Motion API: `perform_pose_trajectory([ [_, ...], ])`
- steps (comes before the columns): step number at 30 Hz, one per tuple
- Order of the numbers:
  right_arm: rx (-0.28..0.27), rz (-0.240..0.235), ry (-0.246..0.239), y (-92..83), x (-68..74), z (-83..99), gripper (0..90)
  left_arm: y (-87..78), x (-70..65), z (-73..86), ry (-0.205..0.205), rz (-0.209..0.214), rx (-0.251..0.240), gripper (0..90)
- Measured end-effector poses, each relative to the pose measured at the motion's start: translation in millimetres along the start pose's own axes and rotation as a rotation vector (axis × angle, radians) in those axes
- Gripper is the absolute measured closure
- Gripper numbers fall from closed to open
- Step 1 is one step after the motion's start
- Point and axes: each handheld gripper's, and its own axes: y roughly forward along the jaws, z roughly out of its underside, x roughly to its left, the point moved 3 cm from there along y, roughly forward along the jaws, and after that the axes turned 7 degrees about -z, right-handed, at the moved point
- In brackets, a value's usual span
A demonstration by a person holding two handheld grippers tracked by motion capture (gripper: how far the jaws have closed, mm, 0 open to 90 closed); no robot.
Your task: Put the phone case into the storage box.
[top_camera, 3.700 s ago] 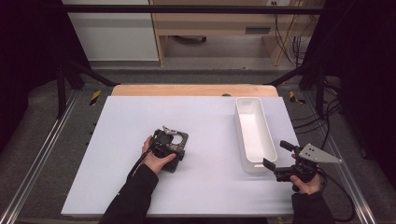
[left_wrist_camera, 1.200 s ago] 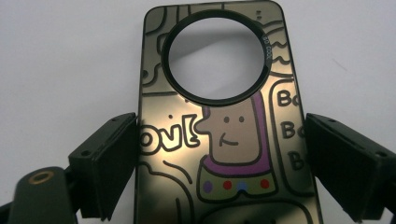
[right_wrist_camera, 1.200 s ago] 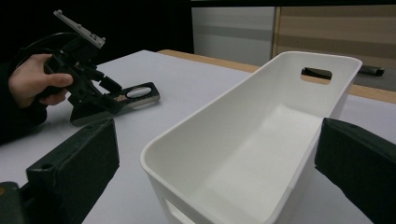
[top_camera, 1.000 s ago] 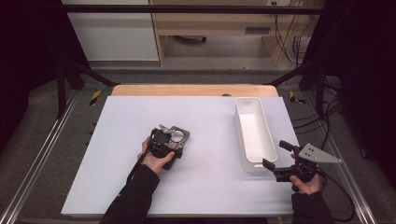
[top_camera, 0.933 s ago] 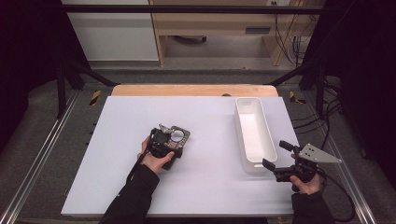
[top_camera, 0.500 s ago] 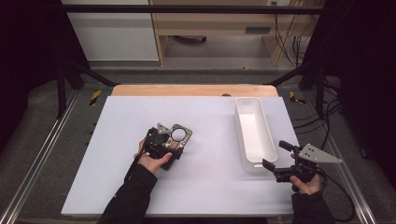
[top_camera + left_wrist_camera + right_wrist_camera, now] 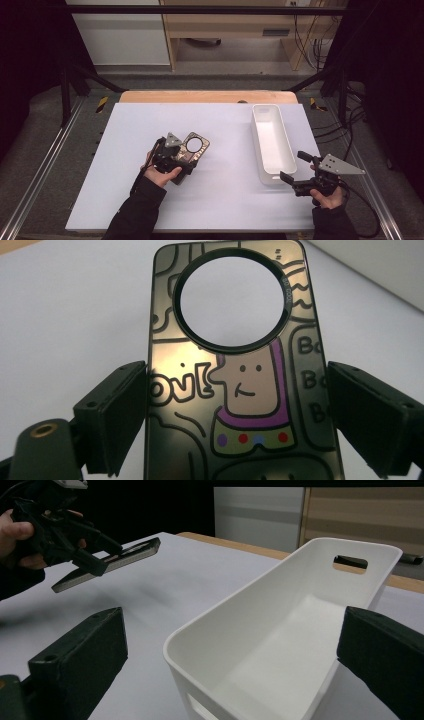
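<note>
White table top [image 7: 100,165] spanned most of the high view, with a strip of bare wood along its far edge. On its right side lay a long white plastic bin [image 7: 272,145], long axis running away from me, a handle slot cut in its far end wall; I saw nothing inside it.

I had the left gripper [image 7: 172,157] left of the table's centre, clamped on a phone case [image 7: 192,150] across its width. In the left gripper view the left pad pressed on the case's edge; at the right pad I could not tell contact. That case [image 7: 235,385] was dark and glossy, printed with a cartoon figure in purple and some lettering, with a large round camera opening near its far end. In the right gripper view the case [image 7: 107,562] was clear of the table, tilted, far end higher, well apart from the bin [image 7: 280,630].

My right gripper [image 7: 297,175] sat just beside the bin's near end, jaws spread wide with nothing between the pads.
</note>
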Motion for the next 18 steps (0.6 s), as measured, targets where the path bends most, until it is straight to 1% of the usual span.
perform_pose_trajectory([
  [1,0.000,-0.003,-0.002,0.4,0.5,-0.2,0.3,-1.2,-1.0,-0.1,0.006,0.013,-0.002,11.4],
  [3,0.004,-0.008,-0.006,0.8,1.5,-0.5,0.3,-3.3,-2.8,-0.3,0.004,0.026,-0.012,11.4],
  [10,0.006,-0.026,-0.016,2.0,4.9,-2.3,0.3,-12.8,-11.9,-3.0,0.031,0.082,-0.048,11.4],
  [15,0.017,-0.045,-0.025,4.9,8.8,-3.1,0.3,-19.9,-21.7,-6.3,0.067,0.114,-0.069,11.4],
  [18,0.025,-0.060,-0.034,7.1,11.7,-3.8,0.3,-23.0,-28.0,-8.3,0.087,0.142,-0.075,11.4],
])
